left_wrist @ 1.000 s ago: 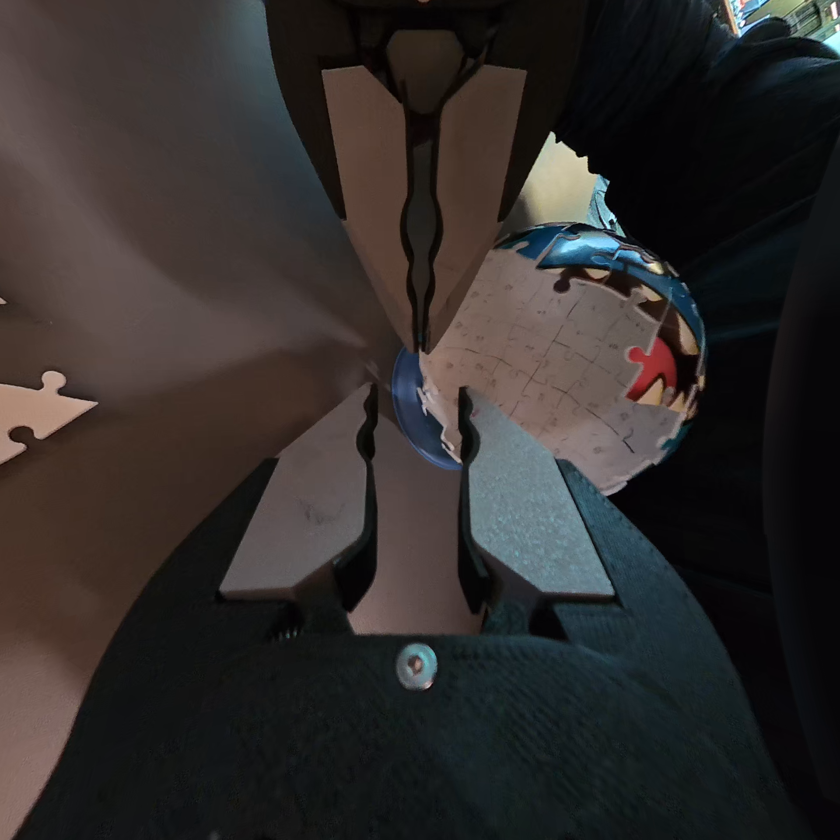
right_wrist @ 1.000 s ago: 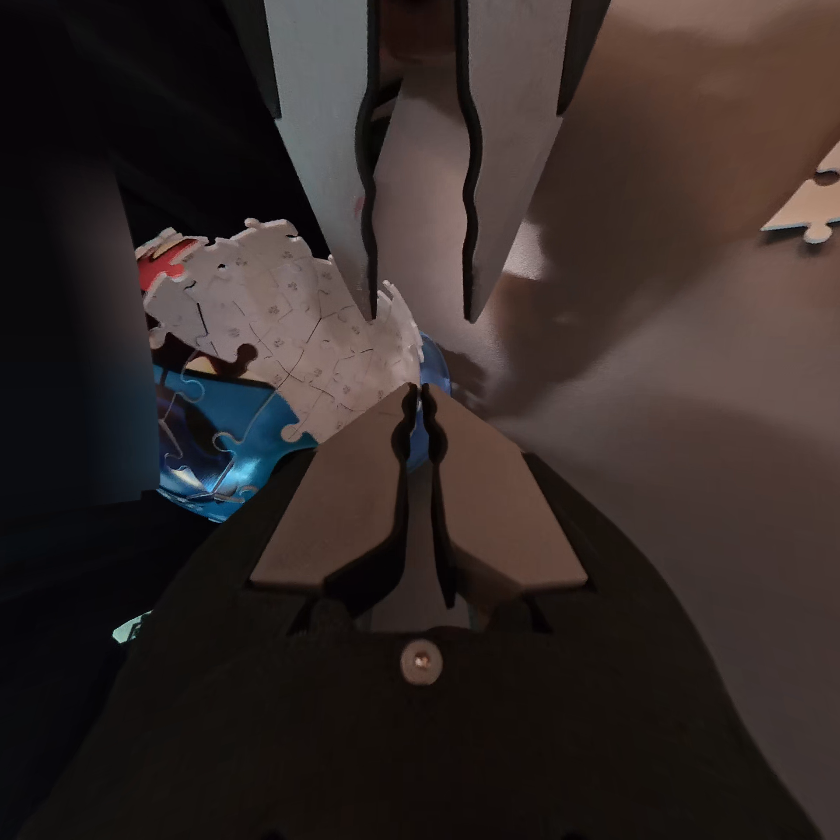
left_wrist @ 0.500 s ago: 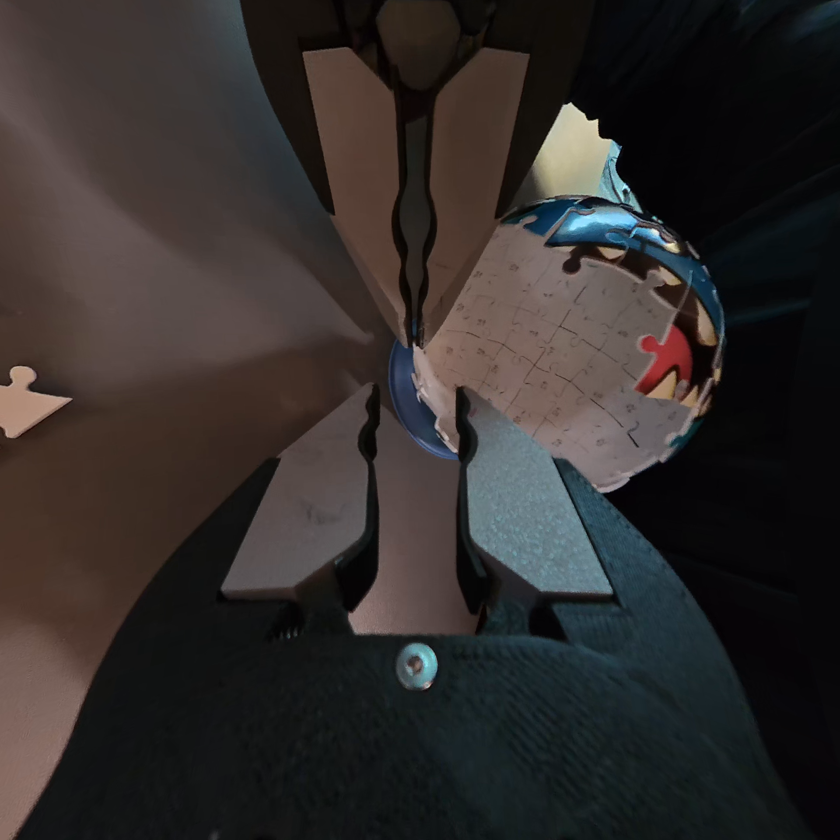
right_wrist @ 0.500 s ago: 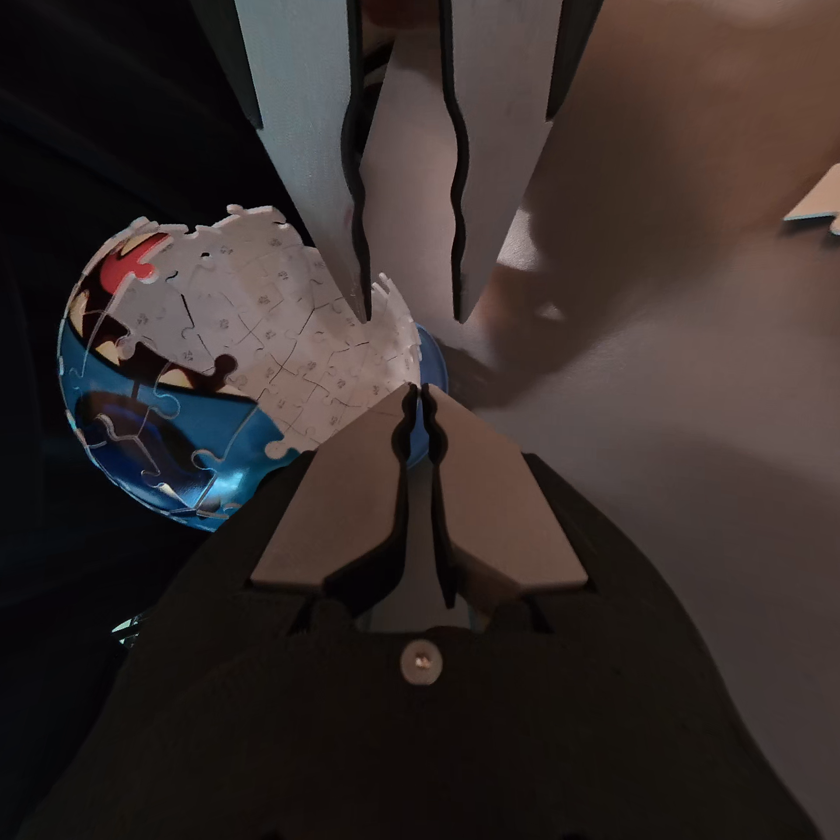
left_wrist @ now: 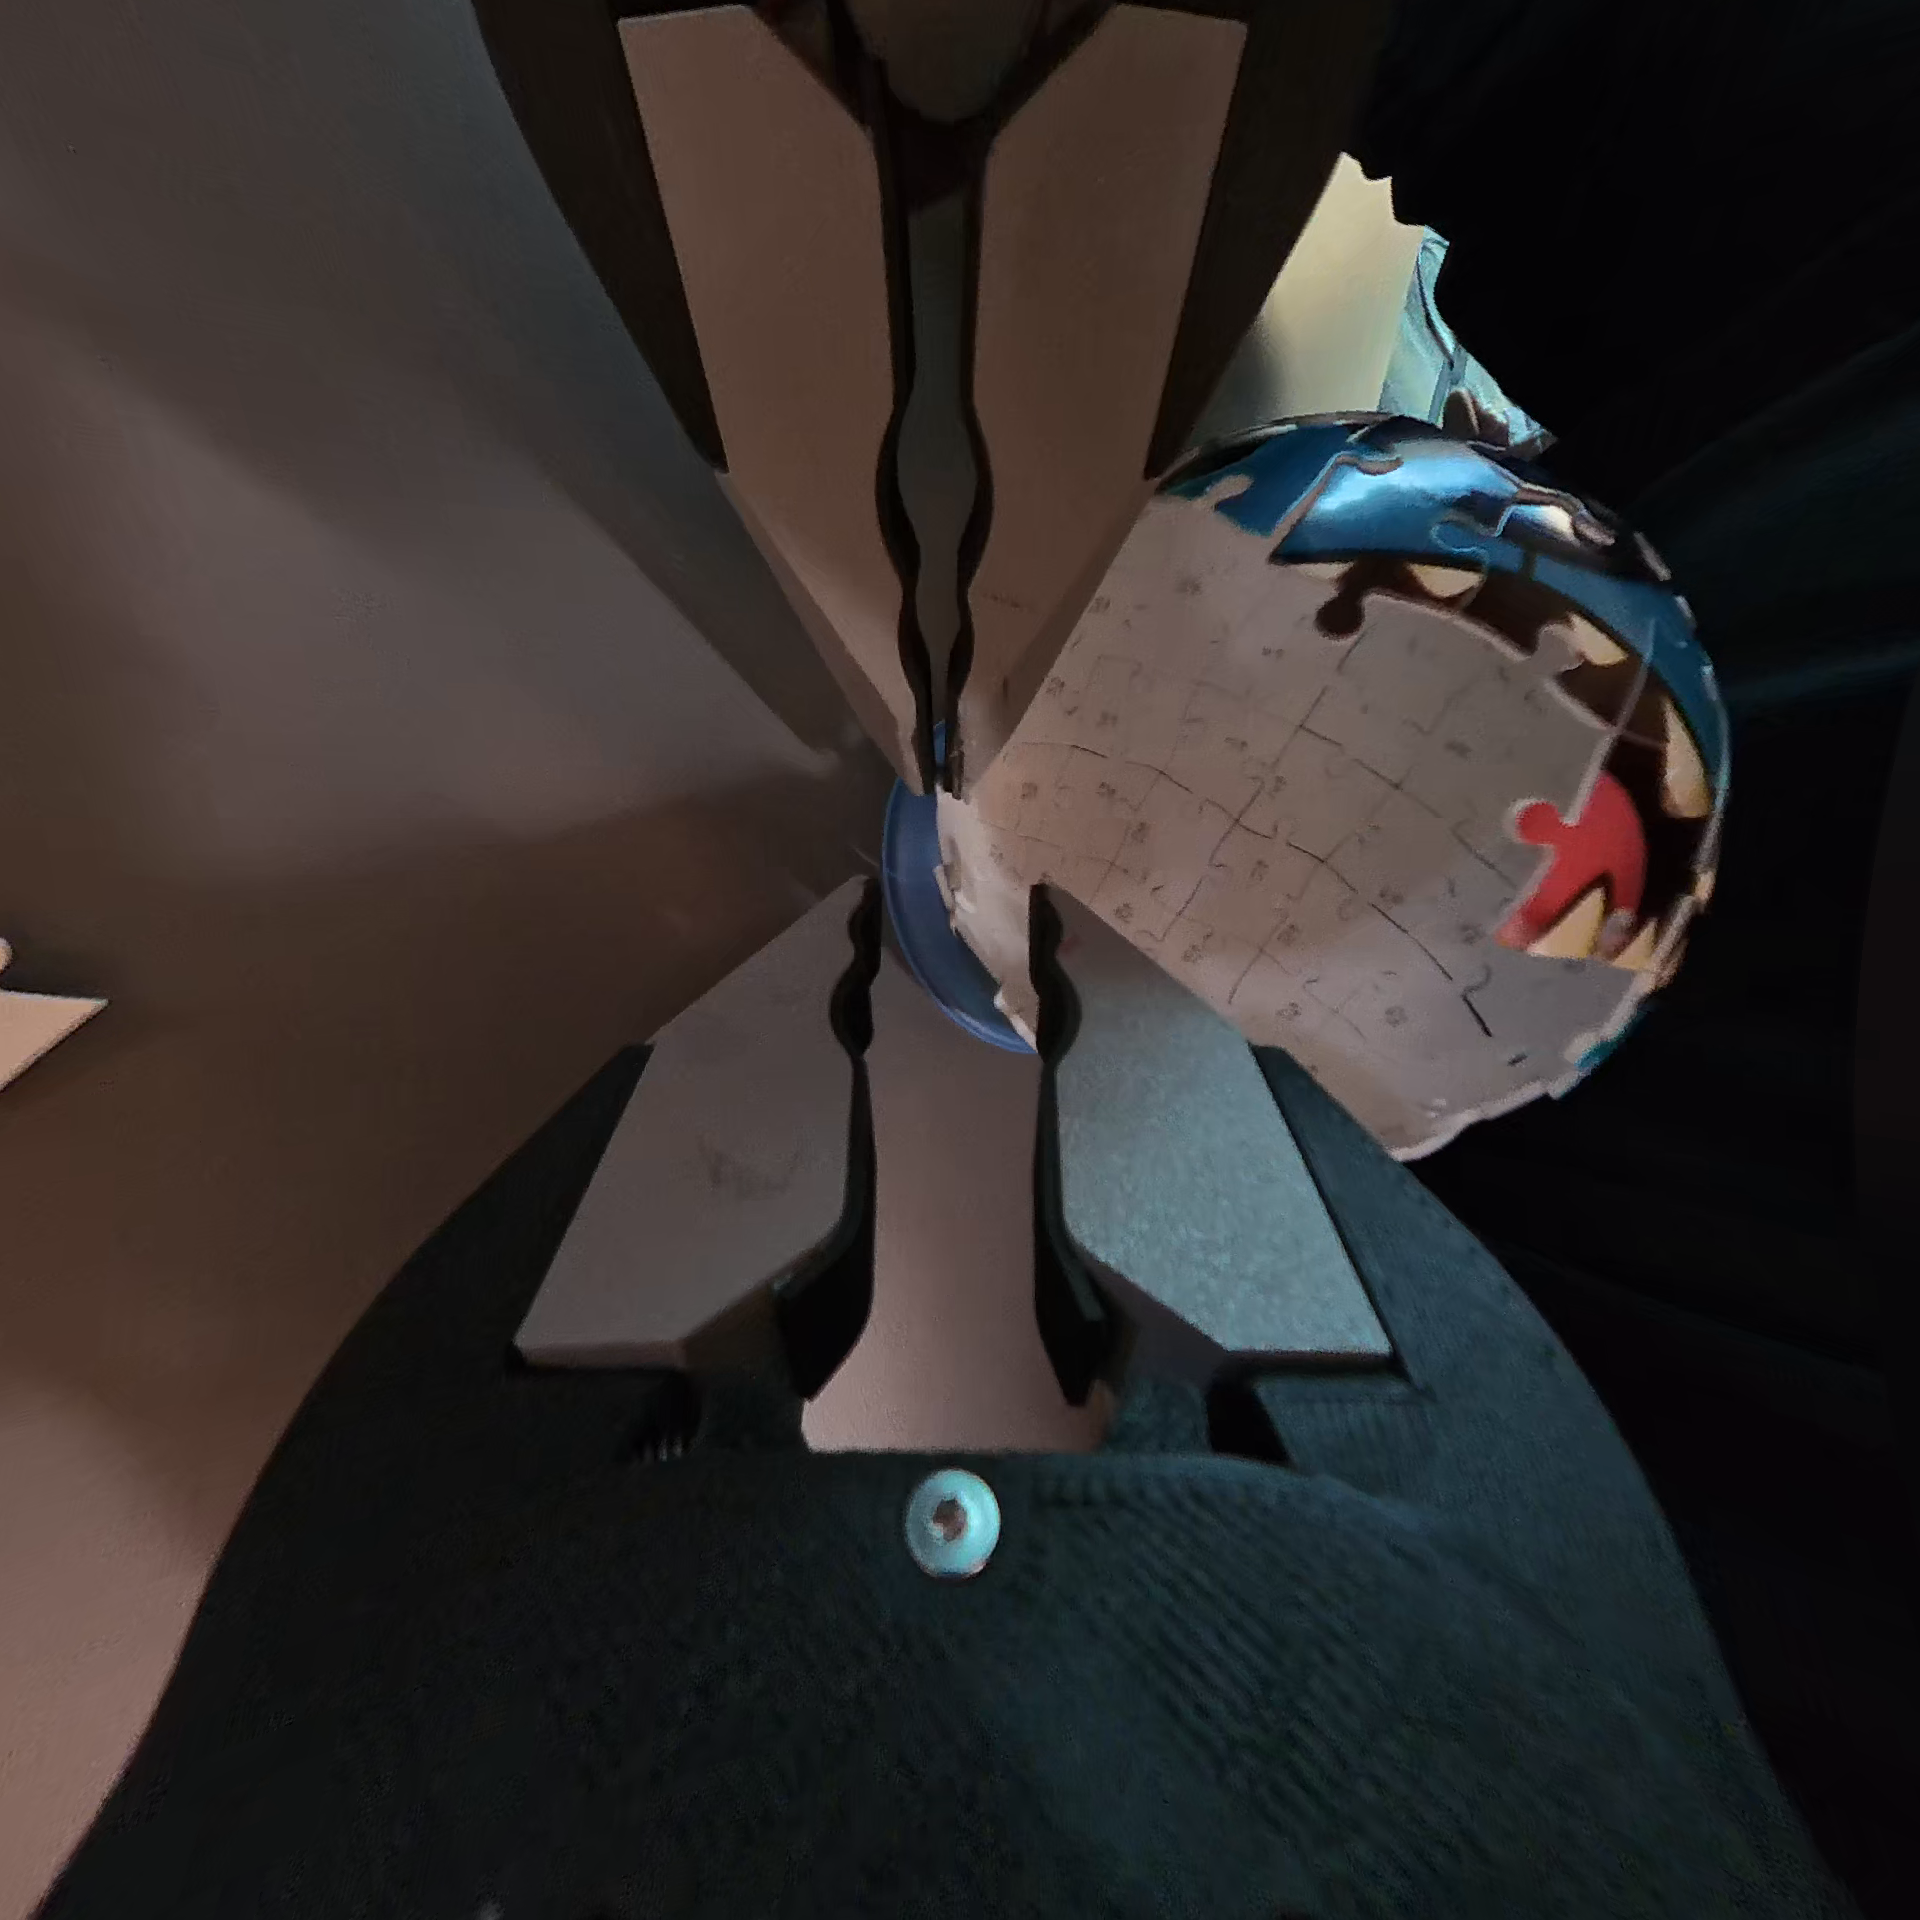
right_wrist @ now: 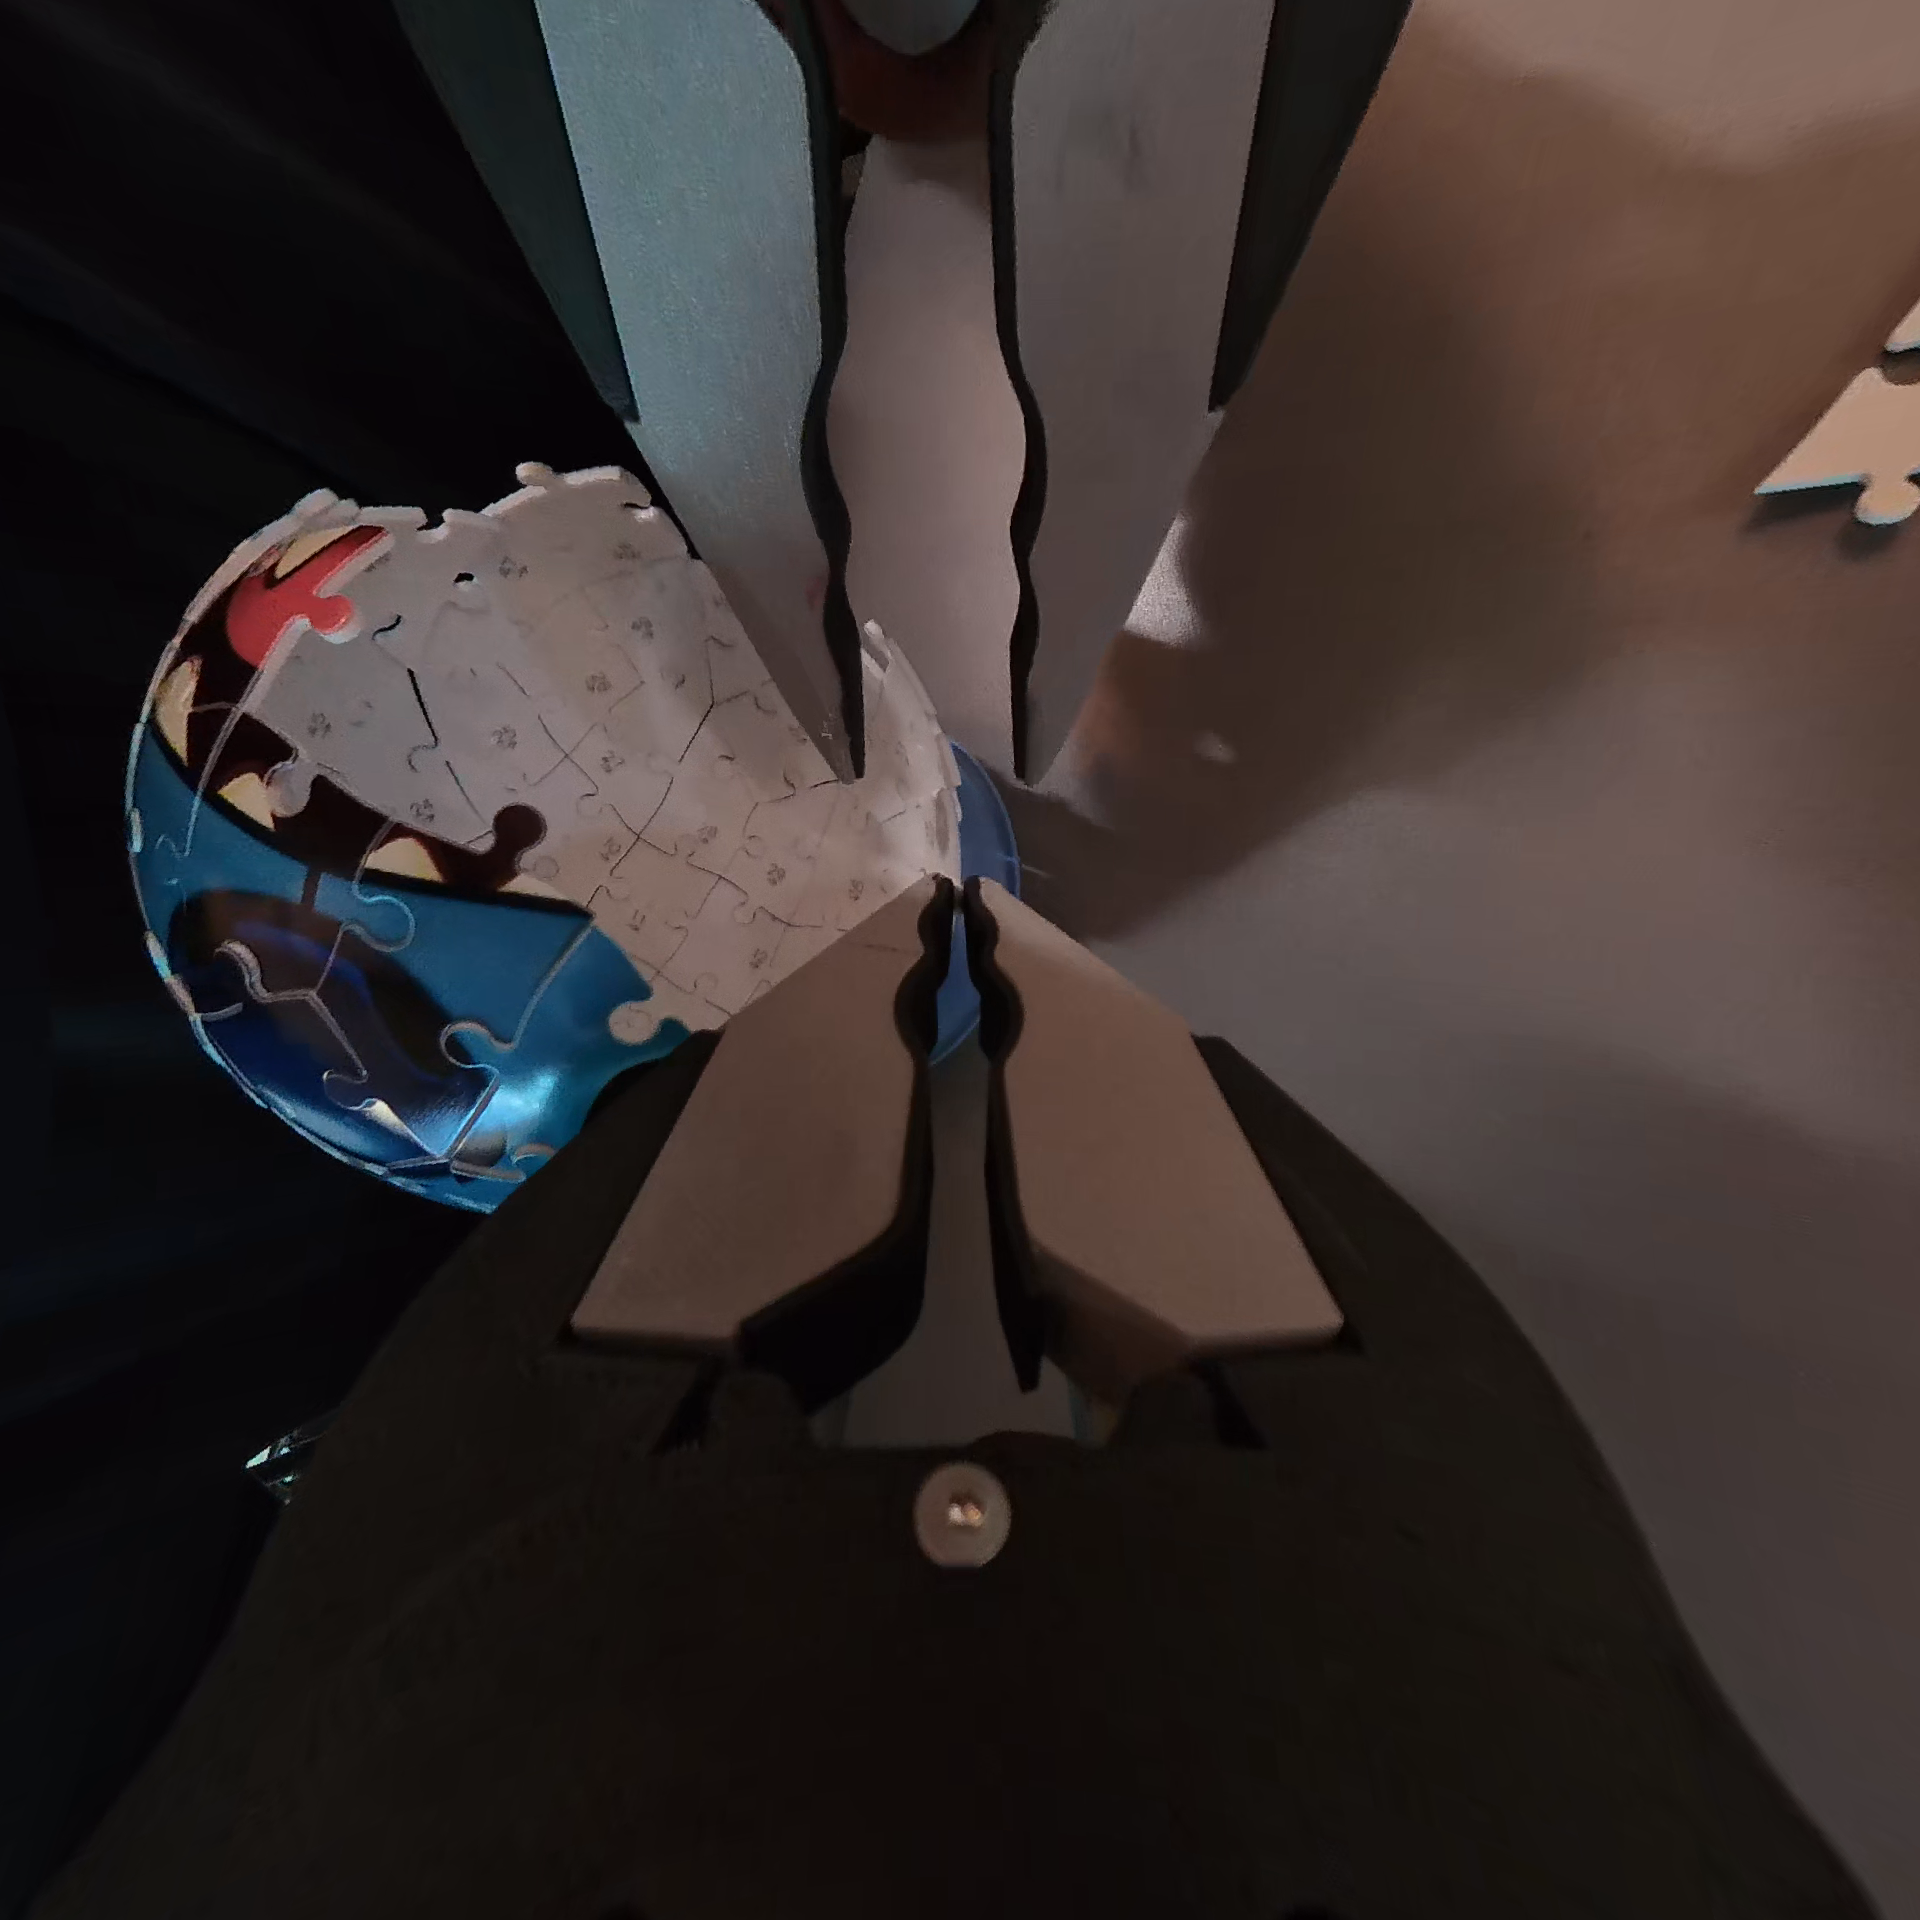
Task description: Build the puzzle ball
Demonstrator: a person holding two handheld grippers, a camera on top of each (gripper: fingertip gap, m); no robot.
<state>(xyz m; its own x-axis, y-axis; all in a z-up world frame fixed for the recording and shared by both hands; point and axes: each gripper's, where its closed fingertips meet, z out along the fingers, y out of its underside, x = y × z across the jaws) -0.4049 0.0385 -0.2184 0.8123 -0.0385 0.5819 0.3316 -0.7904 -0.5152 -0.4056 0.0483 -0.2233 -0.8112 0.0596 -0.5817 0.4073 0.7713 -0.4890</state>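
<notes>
The puzzle ball (left_wrist: 1299, 810) is a part-built shell, white inside and blue, black and red outside. It also shows in the right wrist view (right_wrist: 582, 790). My right gripper (right_wrist: 953, 888) is shut on the ball's blue rim and holds it above the table. In the left wrist view it comes in from the top (left_wrist: 940, 779). My left gripper (left_wrist: 951, 904) is open, with the same rim between its fingers. In the right wrist view it comes in from the top (right_wrist: 935, 764), one finger inside the shell.
A loose white puzzle piece (right_wrist: 1849, 457) lies on the brown-grey table (right_wrist: 1558, 935) at the right edge; one also shows at the far left of the left wrist view (left_wrist: 42, 1029). A person's dark clothing (left_wrist: 1766, 1247) fills the side behind the ball. Both grippers' tips are close together, under 4 cm apart.
The ball has swung further into the right wrist view, showing more of its blue outside. The loose piece has slid towards the frame edges. My left fingers have narrowed slightly around the rim.
</notes>
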